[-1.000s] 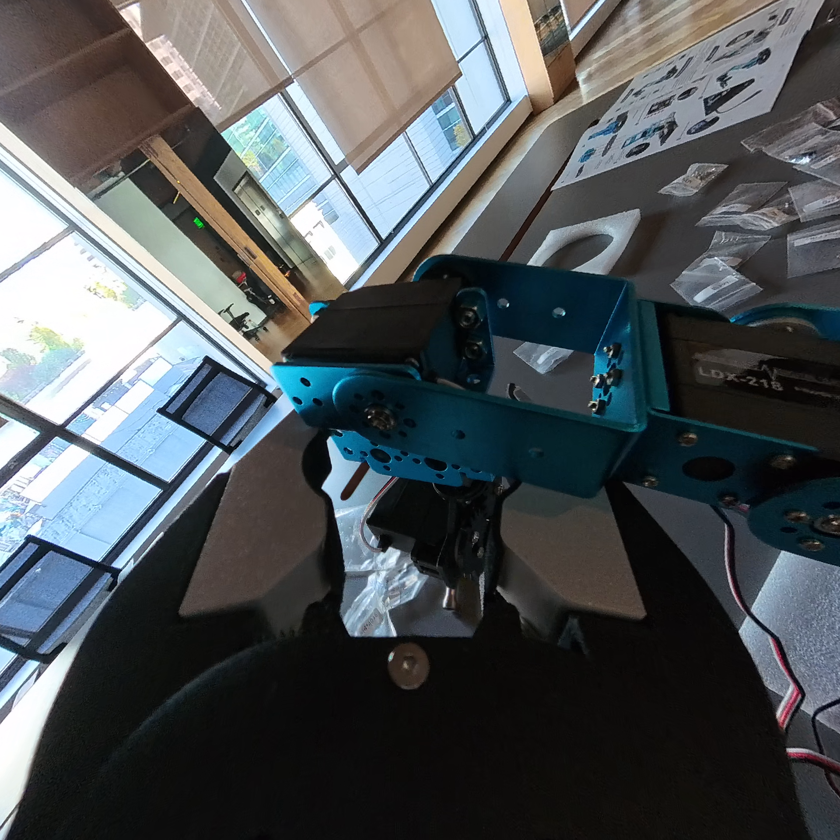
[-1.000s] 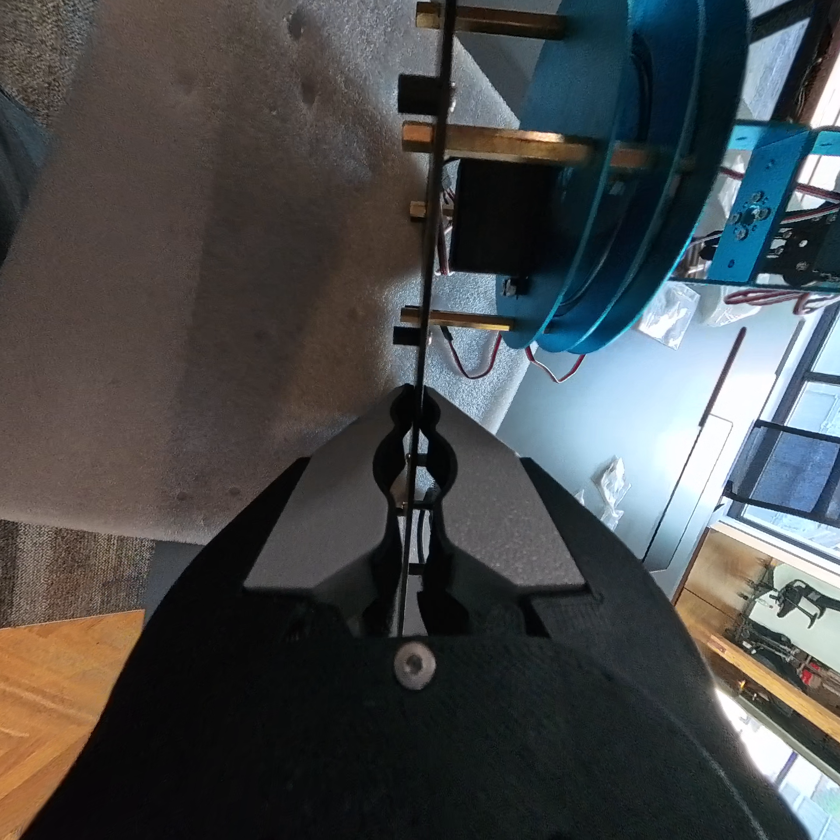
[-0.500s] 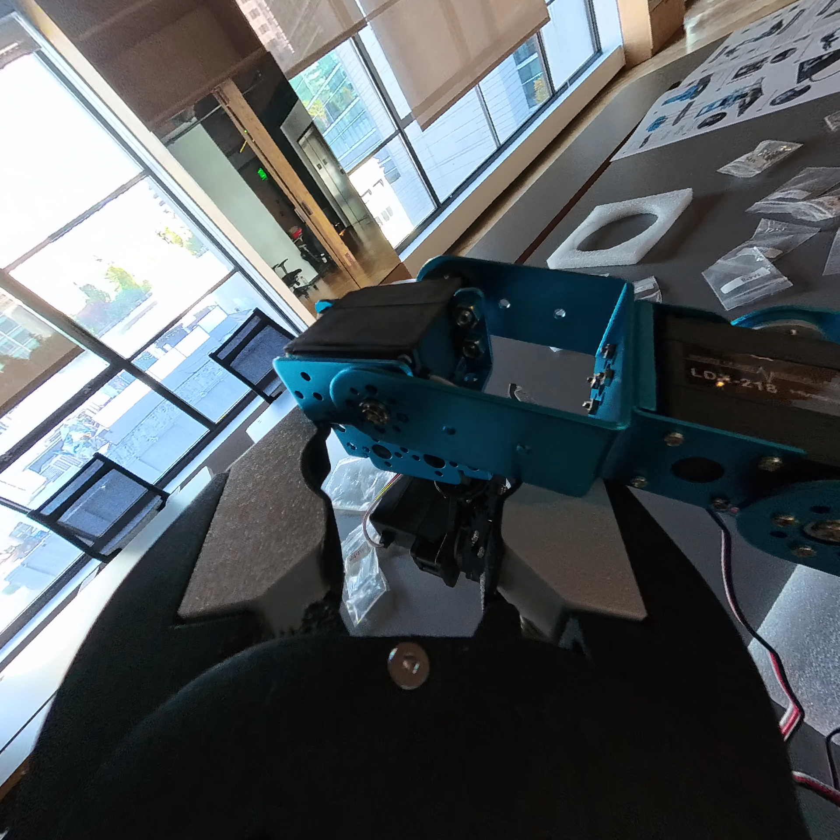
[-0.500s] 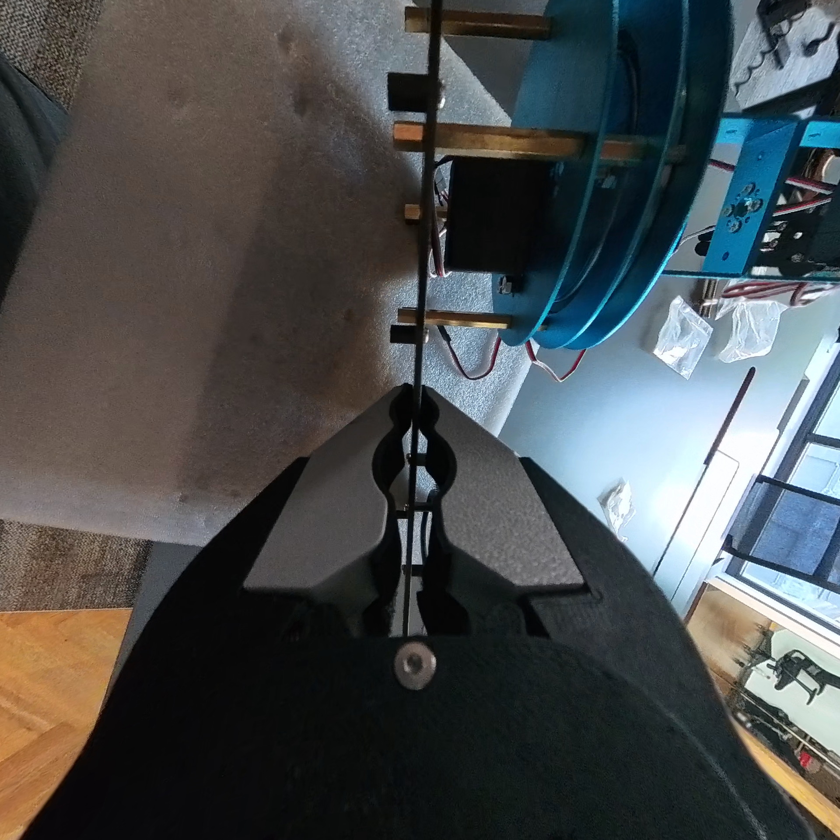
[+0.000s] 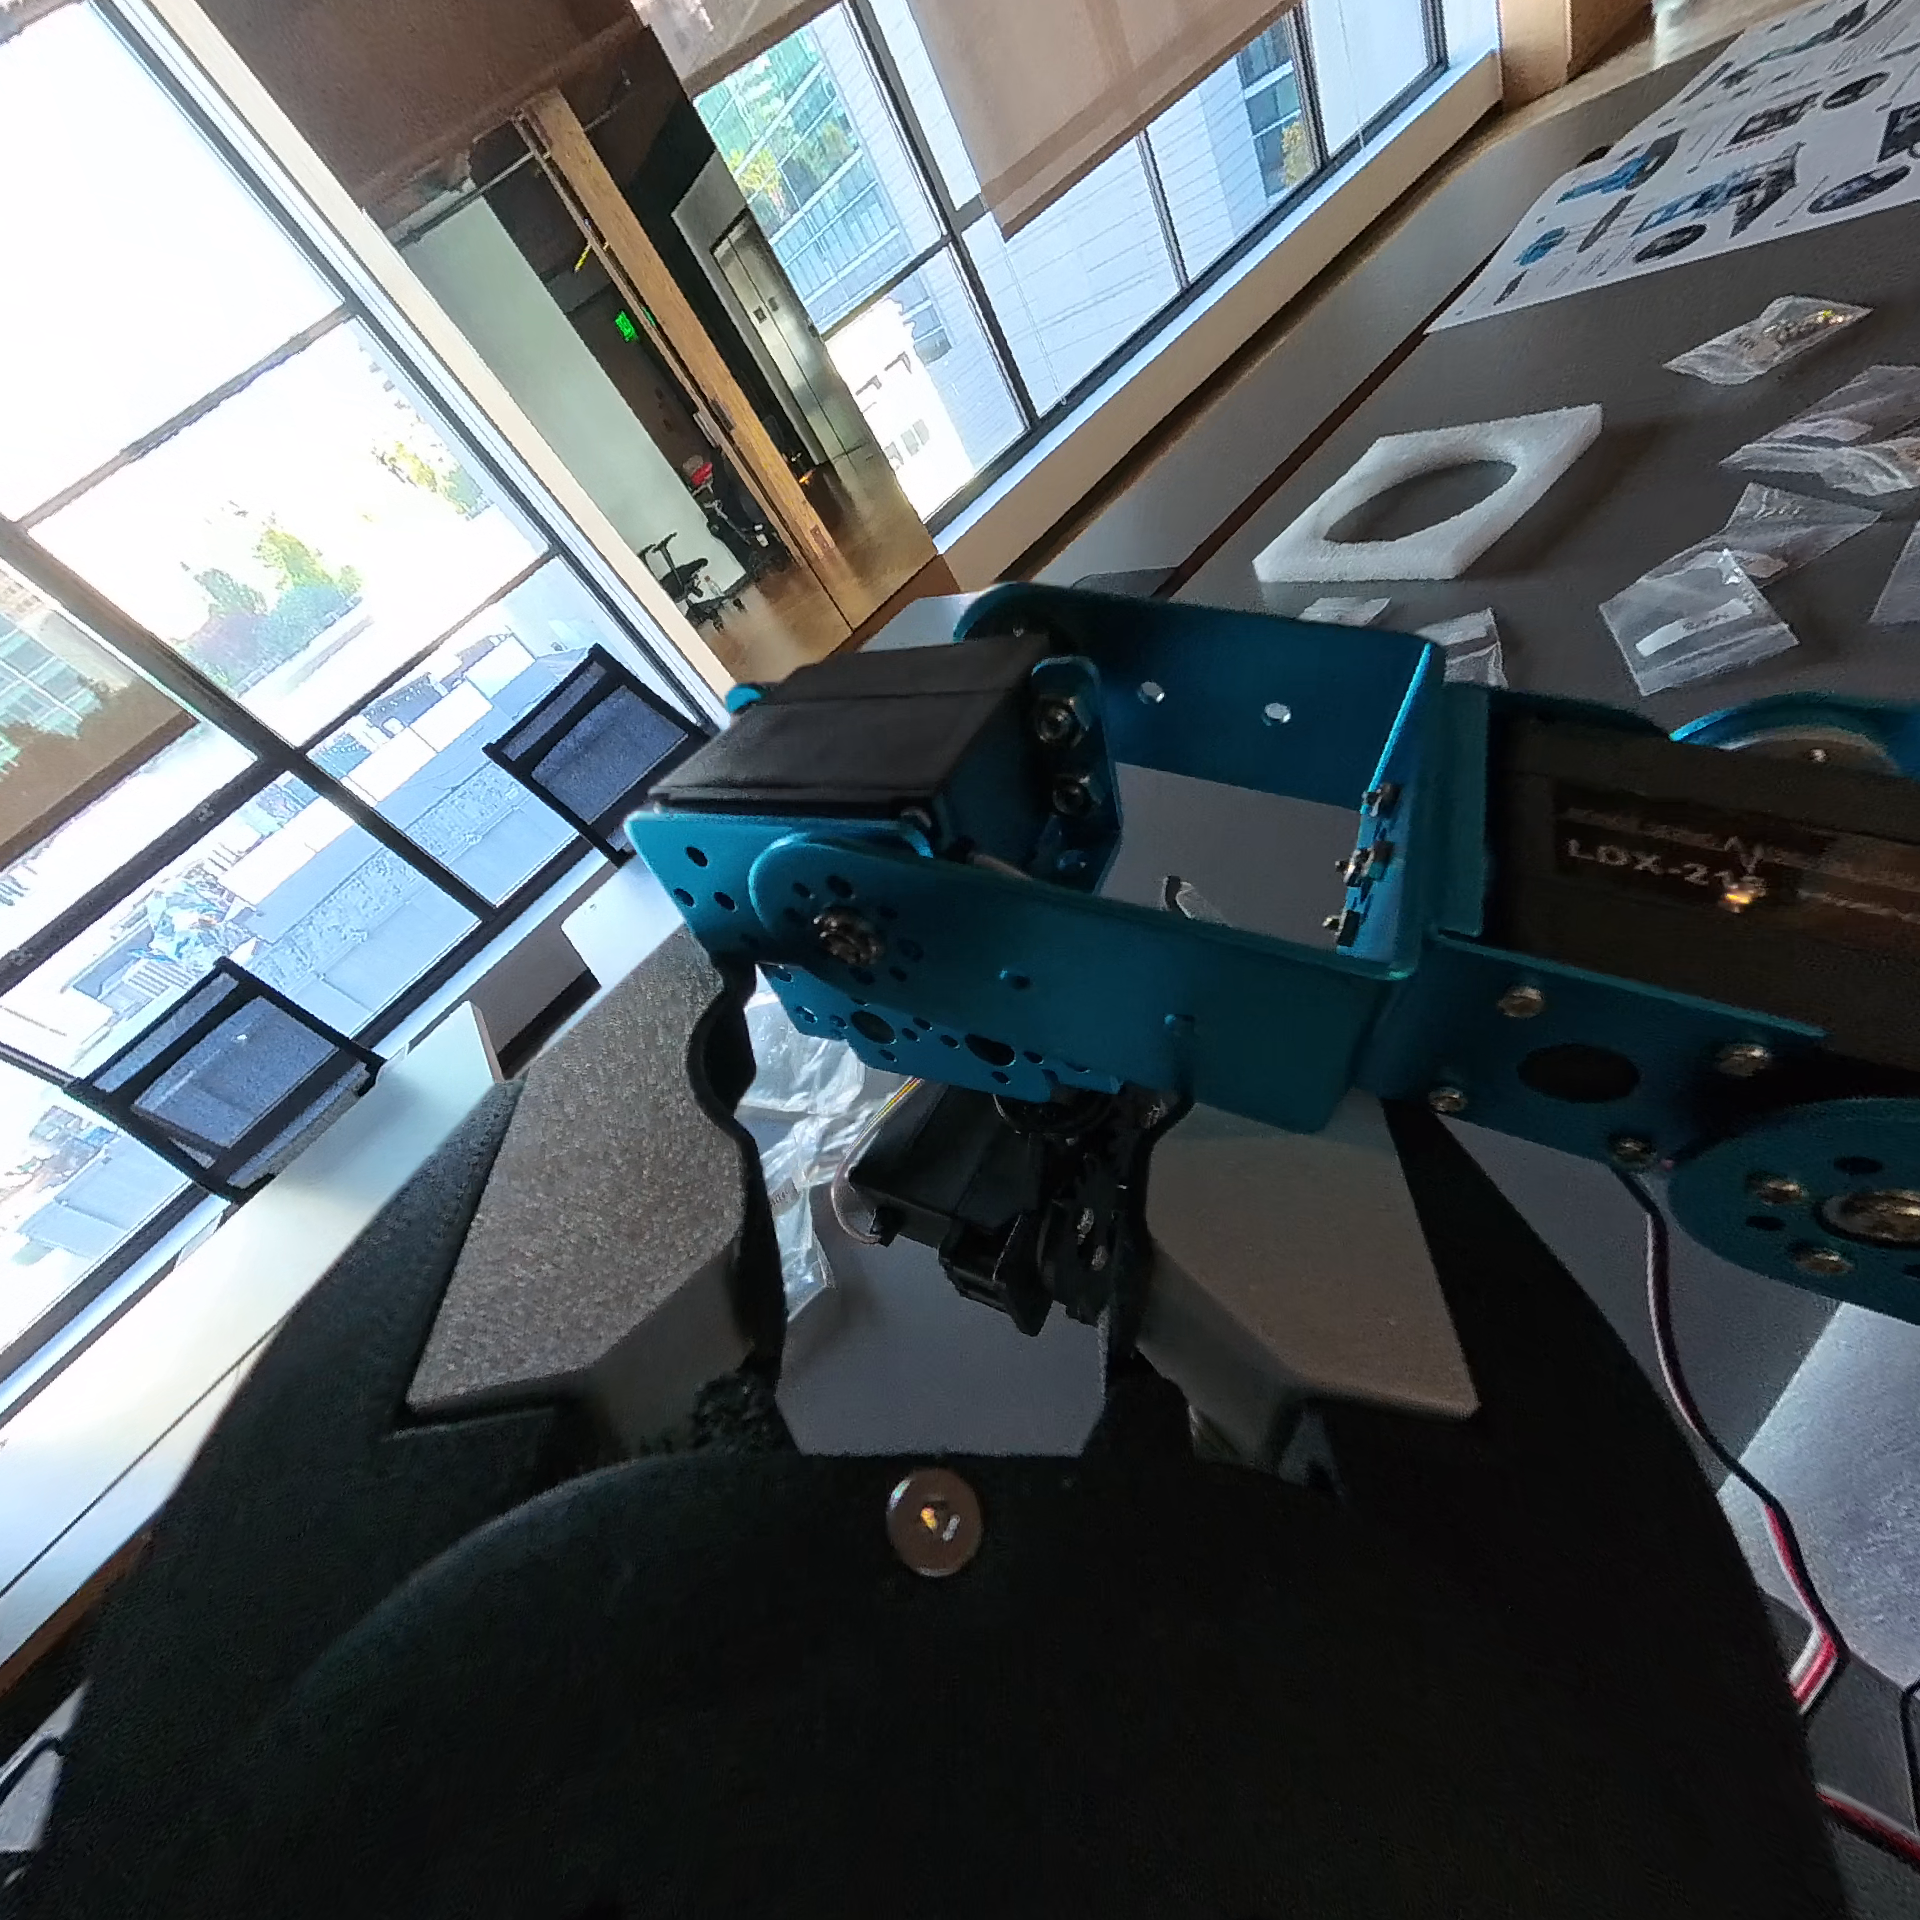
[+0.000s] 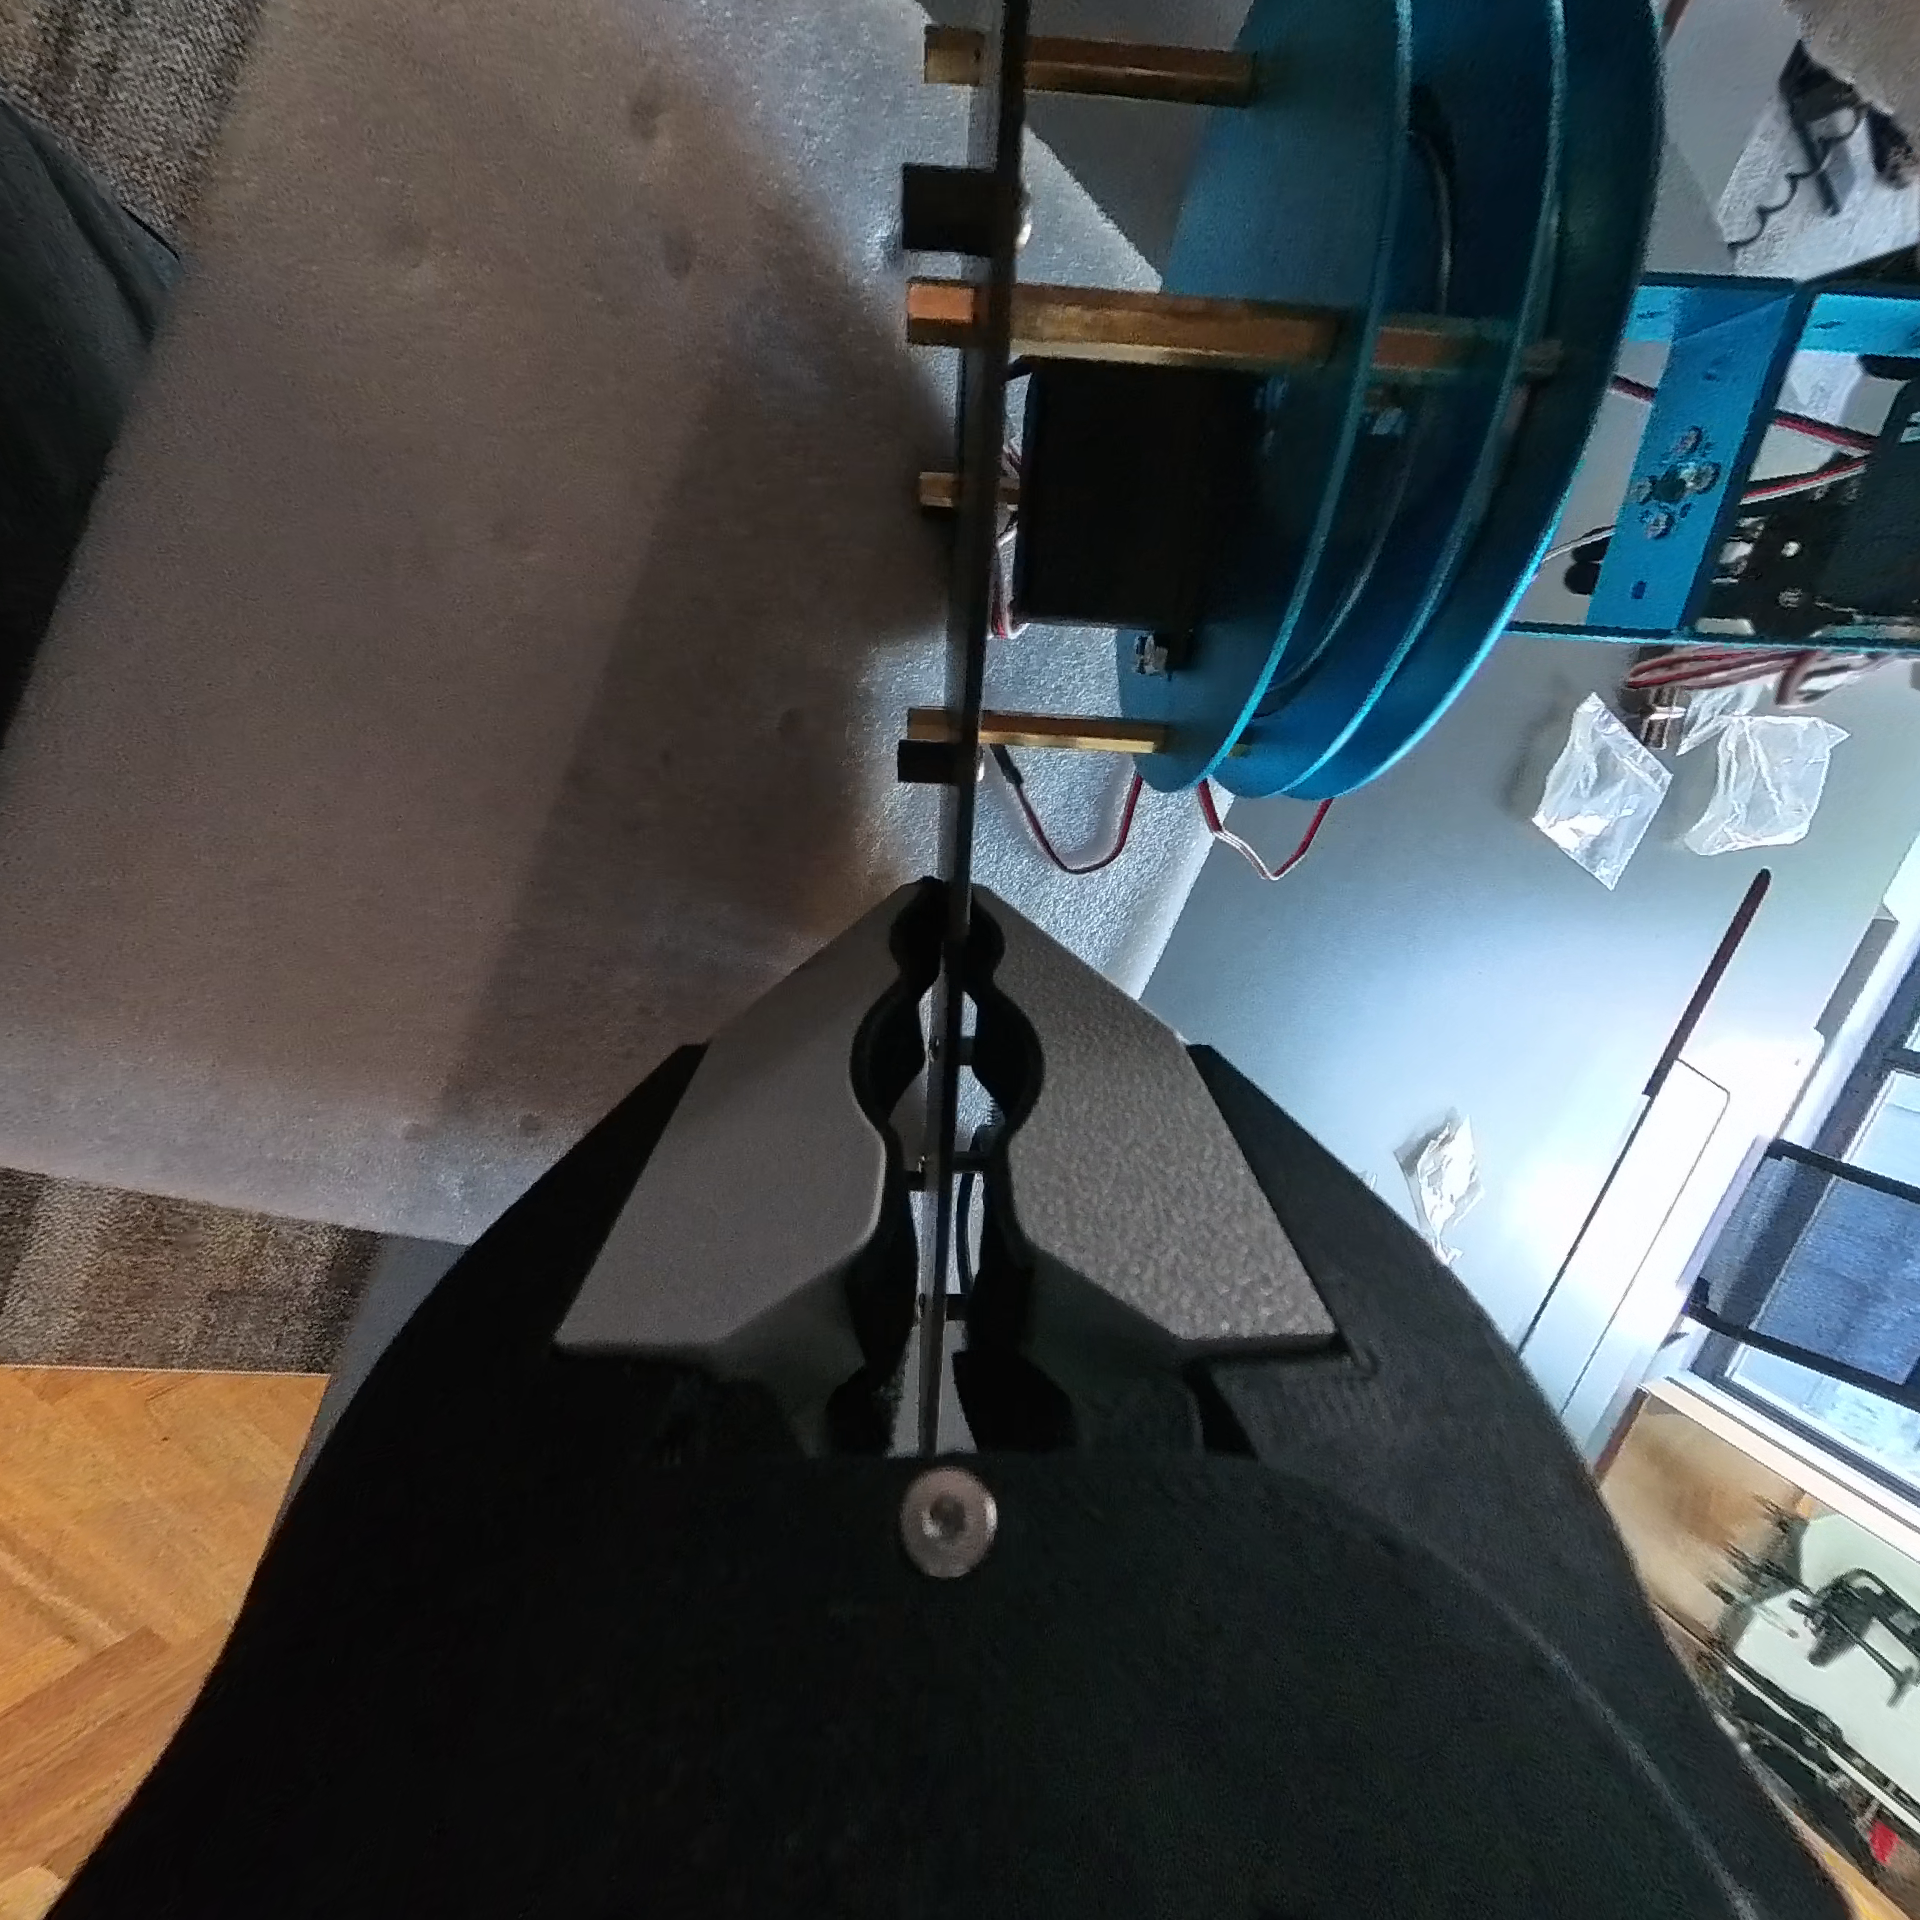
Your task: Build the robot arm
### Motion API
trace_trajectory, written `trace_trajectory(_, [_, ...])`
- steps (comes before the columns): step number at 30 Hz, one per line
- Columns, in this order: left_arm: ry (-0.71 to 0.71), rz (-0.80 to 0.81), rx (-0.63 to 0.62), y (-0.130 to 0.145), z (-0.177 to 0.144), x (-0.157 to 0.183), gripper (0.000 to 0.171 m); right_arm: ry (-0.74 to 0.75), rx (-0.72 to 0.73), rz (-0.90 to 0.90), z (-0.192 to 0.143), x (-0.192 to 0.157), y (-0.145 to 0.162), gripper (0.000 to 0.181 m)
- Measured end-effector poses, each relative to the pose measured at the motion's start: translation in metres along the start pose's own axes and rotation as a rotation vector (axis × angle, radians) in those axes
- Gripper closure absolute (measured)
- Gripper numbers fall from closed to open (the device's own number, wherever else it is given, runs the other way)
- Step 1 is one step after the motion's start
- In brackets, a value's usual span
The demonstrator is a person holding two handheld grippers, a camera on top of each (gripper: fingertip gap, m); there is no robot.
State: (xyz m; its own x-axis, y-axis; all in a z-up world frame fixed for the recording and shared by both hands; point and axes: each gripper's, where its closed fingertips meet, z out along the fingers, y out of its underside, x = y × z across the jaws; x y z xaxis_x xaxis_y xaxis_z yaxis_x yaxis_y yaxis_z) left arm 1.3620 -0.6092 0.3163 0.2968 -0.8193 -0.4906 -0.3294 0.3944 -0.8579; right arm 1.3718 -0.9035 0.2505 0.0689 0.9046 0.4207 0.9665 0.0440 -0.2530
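A blue metal robot arm with black servos fills the left wrist view. My left gripper is closed around its end section: the blue bracket and a black claw part sit between the grey fingers. My right gripper is shut on the thin black base plate, seen edge-on. Brass standoffs join that plate to blue round discs, and the arm's blue brackets reach off to the right. The assembly is held off the table.
On the grey table lie a white foam square, several clear plastic bags and a printed sheet. Red, white and black wires trail from the arm. A grey foam block lies behind the base plate, with wood floor below it. One gripper's finger ends stand about 30 centimetres off the other's.
Both grippers keep their hold. The background has swung in both views, so the held assembly has turned and shifted; more window and table show behind the arm.
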Motion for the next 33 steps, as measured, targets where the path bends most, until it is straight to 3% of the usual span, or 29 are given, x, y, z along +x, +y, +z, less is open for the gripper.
trace_trajectory(10, [-0.004,-0.034,0.020,0.006,-0.003,0.000,0.098,-0.016,0.017,-0.011,0.000,0.003,0.000,0.181])
trace_trajectory(15, [0.015,-0.083,0.015,0.011,-0.005,0.000,0.091,0.008,0.043,-0.005,-0.001,0.004,0.000,0.179])
trace_trajectory(23, [-0.002,-0.129,-0.021,0.027,-0.026,0.003,0.089,0.094,0.156,0.044,-0.017,0.011,-0.004,0.158])
trace_trajectory(29, [-0.074,-0.247,0.024,0.024,-0.071,-0.004,0.087,0.283,0.400,0.146,-0.082,0.018,-0.008,0.134])
trace_trajectory(31, [-0.120,-0.346,0.078,0.015,-0.100,-0.010,0.087,0.366,0.510,0.254,-0.119,0.013,0.006,0.131])
trace_trajectory(33, [-0.188,-0.406,0.110,0.005,-0.136,-0.010,0.086,0.493,0.599,0.408,-0.156,0.009,0.041,0.133])
